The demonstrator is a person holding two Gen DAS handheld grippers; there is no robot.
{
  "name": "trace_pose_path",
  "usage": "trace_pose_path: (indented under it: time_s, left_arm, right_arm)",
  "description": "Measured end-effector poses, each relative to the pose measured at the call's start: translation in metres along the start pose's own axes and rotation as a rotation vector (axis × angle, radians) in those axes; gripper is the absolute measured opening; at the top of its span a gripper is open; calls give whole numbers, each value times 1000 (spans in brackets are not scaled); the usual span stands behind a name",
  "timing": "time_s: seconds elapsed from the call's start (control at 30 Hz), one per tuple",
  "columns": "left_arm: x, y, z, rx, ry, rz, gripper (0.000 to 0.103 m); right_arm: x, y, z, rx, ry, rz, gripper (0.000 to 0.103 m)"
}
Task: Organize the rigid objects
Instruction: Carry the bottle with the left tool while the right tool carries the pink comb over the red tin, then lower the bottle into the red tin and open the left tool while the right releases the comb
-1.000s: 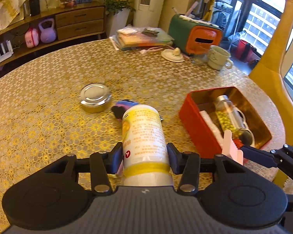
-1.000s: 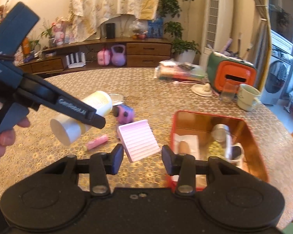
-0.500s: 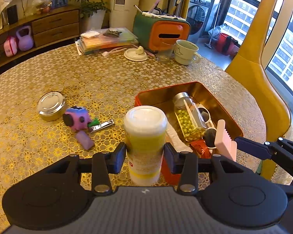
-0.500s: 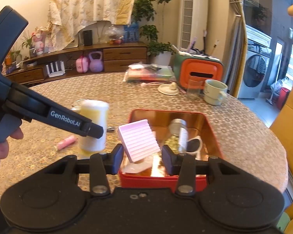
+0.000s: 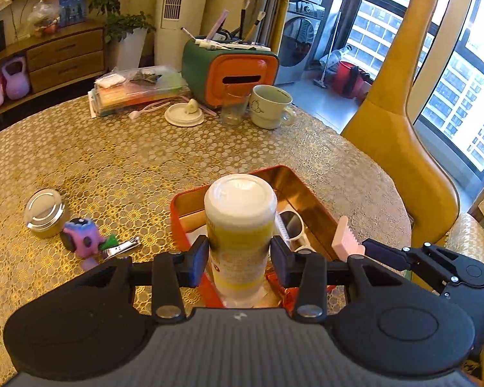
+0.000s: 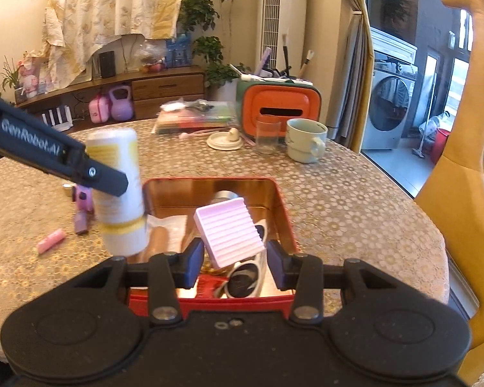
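Left claw (image 5: 239,259) clenched on white-and-yellow bottle (image 5: 240,225), upright, above near-left corner of red tin (image 6: 284,206). Right claw (image 6: 230,259) grips tilted pink ribbed block (image 6: 229,230) over tin; sunglasses (image 6: 245,277) beneath.

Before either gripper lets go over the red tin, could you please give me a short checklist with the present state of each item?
1. Left gripper grips white-and-yellow bottle: ok.
2. Right gripper grips pink ridged block: ok.
3. Bottle above red tin: ok, at its left edge.
4. Block above the tin: ok.
5. Free room in the tin: not ok; sunglasses and other items already fill much of it.
6. Clearance between the two grippers: cannot tell.
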State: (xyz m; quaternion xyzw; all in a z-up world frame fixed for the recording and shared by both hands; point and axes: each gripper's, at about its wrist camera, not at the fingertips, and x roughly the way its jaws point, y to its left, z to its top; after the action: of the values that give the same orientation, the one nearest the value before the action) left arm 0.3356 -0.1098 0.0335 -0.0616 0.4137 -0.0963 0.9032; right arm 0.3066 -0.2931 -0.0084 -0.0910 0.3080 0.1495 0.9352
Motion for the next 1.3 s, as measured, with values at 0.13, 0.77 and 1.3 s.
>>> trace_pose_path:
  time_s: [0.13,0.77,1.3]
  left_arm:
    - [18,-9,3,16,17,11,41]
    - [98,7,5,-15,120,39,32]
    - [86,7,-12,30,97,35,32]
  right_arm:
    - [11,-6,-2,-7,13,-23,42]
    - [60,0,-11,-76,95,-80,42]
    - [50,1,-11,-23,94,-73,57]
